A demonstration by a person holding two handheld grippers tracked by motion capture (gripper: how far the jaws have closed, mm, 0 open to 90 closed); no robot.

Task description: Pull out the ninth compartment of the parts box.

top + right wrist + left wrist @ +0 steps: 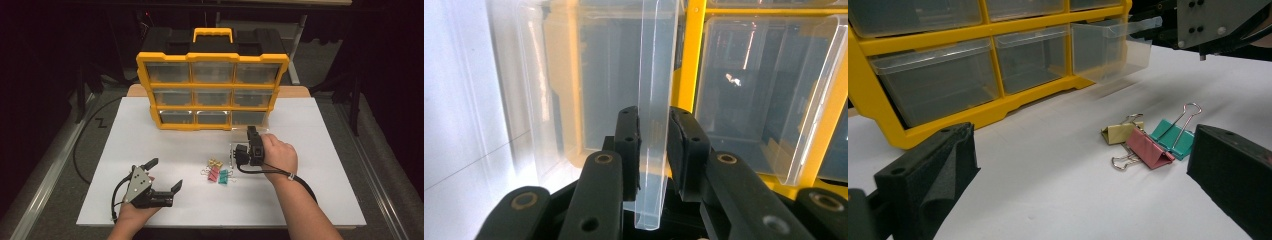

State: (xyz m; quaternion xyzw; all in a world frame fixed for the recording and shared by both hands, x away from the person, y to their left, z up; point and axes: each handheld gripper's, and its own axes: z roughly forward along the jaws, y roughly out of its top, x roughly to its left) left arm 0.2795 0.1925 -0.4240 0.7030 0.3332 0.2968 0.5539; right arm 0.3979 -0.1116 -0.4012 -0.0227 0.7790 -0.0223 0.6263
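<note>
Right gripper view: drawer (651, 100) front clamped between tongs (653, 145)

White table top (150, 150) on grey carpet floor (60, 150), dark room behind, metal rail (37, 195) at left.

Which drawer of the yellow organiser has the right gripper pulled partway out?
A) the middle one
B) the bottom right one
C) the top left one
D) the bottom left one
B: the right gripper has its jaws shut on the front lip of the clear drawer, which juts out of the bottom row's right end in the yellow organiser.
</note>
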